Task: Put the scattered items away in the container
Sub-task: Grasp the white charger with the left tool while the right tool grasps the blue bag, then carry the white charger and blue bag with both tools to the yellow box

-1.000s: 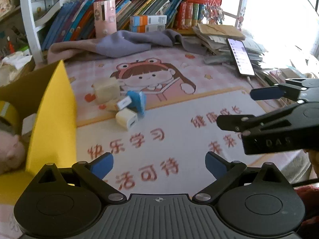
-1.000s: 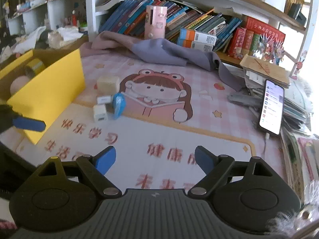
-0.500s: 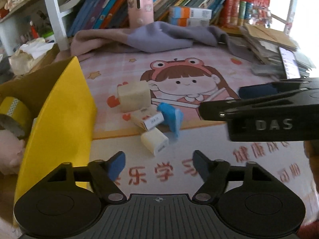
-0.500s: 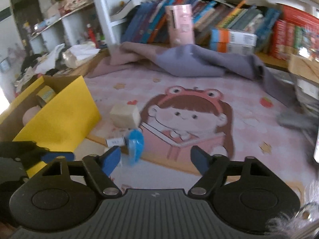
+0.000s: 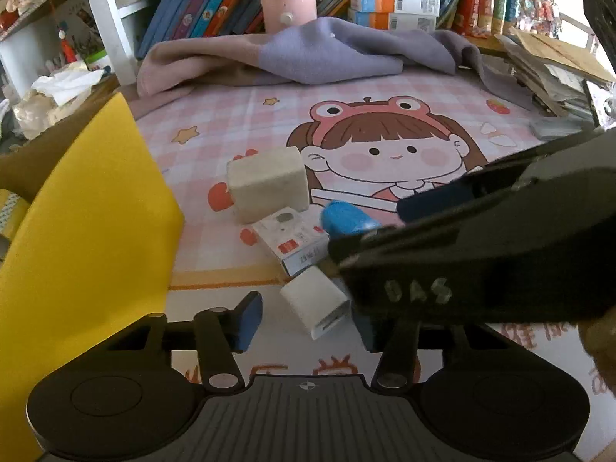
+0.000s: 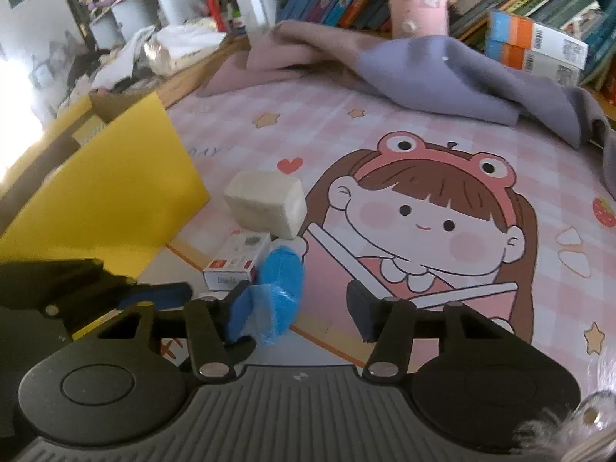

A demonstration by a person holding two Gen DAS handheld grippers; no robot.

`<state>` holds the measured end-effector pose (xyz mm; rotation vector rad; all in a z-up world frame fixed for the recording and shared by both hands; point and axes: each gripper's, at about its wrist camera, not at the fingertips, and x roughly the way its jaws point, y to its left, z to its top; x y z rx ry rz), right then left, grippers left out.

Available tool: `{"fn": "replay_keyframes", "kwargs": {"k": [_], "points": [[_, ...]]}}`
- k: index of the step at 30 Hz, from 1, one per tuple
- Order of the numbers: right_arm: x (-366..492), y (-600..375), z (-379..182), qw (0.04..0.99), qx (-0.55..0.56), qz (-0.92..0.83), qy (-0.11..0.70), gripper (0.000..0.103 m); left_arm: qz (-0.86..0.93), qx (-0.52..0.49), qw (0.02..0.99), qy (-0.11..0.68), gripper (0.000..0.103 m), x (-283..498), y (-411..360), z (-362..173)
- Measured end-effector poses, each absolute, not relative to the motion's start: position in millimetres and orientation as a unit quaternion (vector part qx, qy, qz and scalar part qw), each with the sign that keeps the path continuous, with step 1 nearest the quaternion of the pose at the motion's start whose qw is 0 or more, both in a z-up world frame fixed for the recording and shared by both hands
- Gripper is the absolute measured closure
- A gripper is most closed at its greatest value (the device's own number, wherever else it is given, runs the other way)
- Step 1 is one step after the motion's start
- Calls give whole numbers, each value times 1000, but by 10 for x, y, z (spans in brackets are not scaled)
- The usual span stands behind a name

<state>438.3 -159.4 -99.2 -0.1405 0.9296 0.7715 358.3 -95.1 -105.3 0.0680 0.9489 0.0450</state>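
Note:
A white charger plug [image 5: 315, 302] lies on the cartoon mat between the closing jaws of my left gripper [image 5: 308, 323]; the left pad stands apart from it and the right pad is partly hidden. My right gripper [image 6: 300, 315] is closing around a blue wrapped item [image 6: 281, 288], which touches only the left pad. In the left wrist view the right gripper [image 5: 381, 227] crosses over the blue wrapped item [image 5: 346, 219]. A small white box [image 5: 296, 242] and a cream block [image 5: 267, 184] lie just behind. The cardboard box with a yellow flap [image 5: 88, 231] stands to the left.
A purple and pink cloth [image 5: 308, 54] is bunched at the back of the mat below a shelf of books [image 5: 231, 4]. A stack of papers [image 5: 550, 73] sits at the right. One finger [image 6: 154, 295] of the left gripper reaches in beside the yellow flap [image 6: 107, 192].
Both grippers have come forward and down onto the cluster of small items, and their jaws have narrowed. The right gripper now crosses low over the left wrist view.

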Motion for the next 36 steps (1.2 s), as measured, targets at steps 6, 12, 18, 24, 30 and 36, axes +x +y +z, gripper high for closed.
{"fn": "replay_keyframes", "kwargs": {"k": [6, 12, 18, 24, 30, 36], "points": [[4450, -1522, -1084, 814, -65, 374, 440, 64, 17, 24, 893, 449, 69, 3642, -949, -1072], [4482, -1686, -1042, 821, -45, 362, 439, 75, 13, 22, 891, 454, 70, 3606, -941, -1036], [4446, -1980, -894, 835, -28, 344, 429, 75, -1, 2, 896, 444, 70, 3486, -929, -877], [4314, -2220, -761, 846, -1, 329, 420, 75, -18, -17, 895, 445, 70, 3373, -957, -733], [4101, -2357, -602, 855, -6, 328, 402, 76, -39, -16, 901, 431, 70, 3250, -977, -522], [3877, -2446, -490, 863, -15, 317, 394, 76, -65, -20, 901, 429, 70, 3096, -961, -409]]}}
